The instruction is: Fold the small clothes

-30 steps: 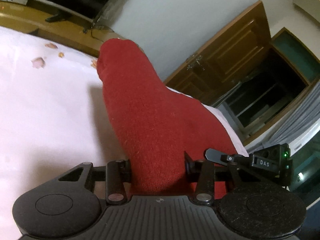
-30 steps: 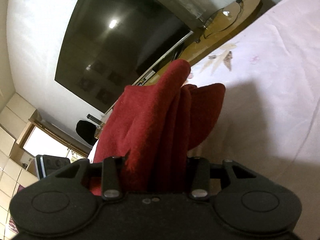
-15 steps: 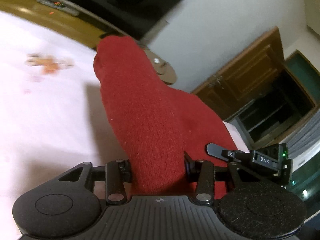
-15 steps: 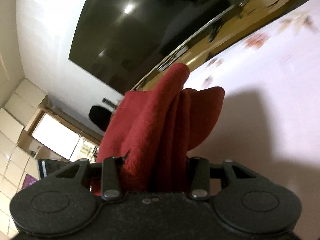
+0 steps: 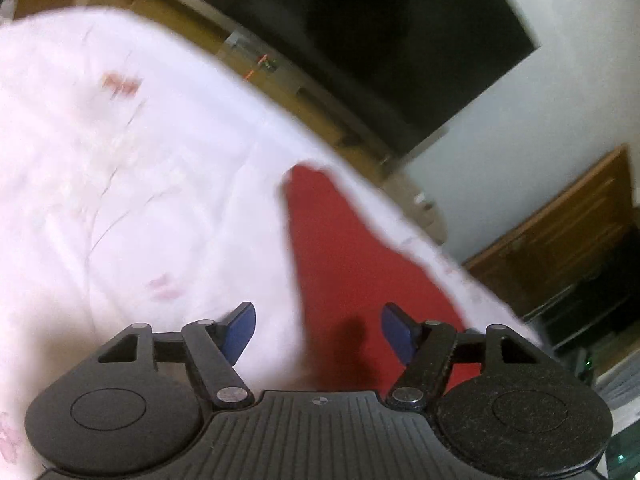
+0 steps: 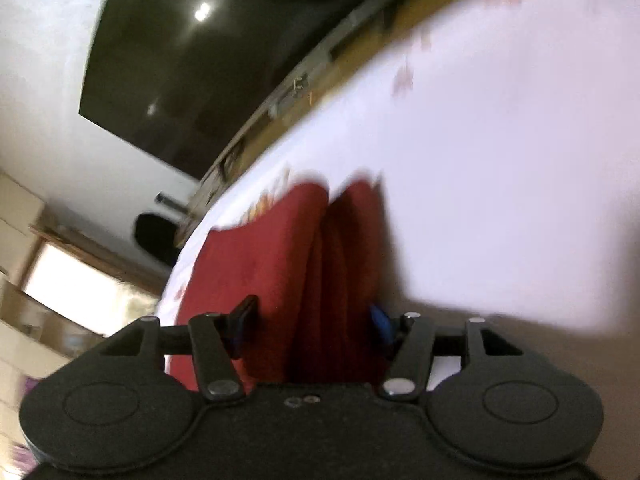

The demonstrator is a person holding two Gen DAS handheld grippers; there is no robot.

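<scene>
The red cloth (image 5: 340, 264) is soft and fuzzy, like a small knitted piece of clothing. In the left wrist view it lies flat on the bed sheet (image 5: 120, 200) as a long shape that is narrow at the far end and gets wider toward the camera. In the right wrist view the red cloth (image 6: 304, 264) sits in thick folds, with a deep crease running down its middle.

The left gripper (image 5: 318, 330) has black arms and blue pads (image 5: 240, 330). Its jaws are opening. The near end of the cloth lies between them, but the pads do not touch it, and a dark shadow falls on the cloth there.

The right gripper (image 6: 308, 322) has its jaws opening too. The folded cloth fills the gap between them. Its blue pads (image 6: 380, 322) sit right at the edges of the cloth, and the picture is too blurry to tell if they press on it.

The bed sheet is pale pink-white, smooth with a few fine wrinkles and small faded flower prints. Past the bed runs a long brown wooden shelf (image 5: 280, 80). Above it hangs a big black screen (image 5: 400, 32), flat and shiny, on a plain white wall (image 5: 540, 112). A brown wooden door (image 5: 560, 240) stands to the right.
</scene>
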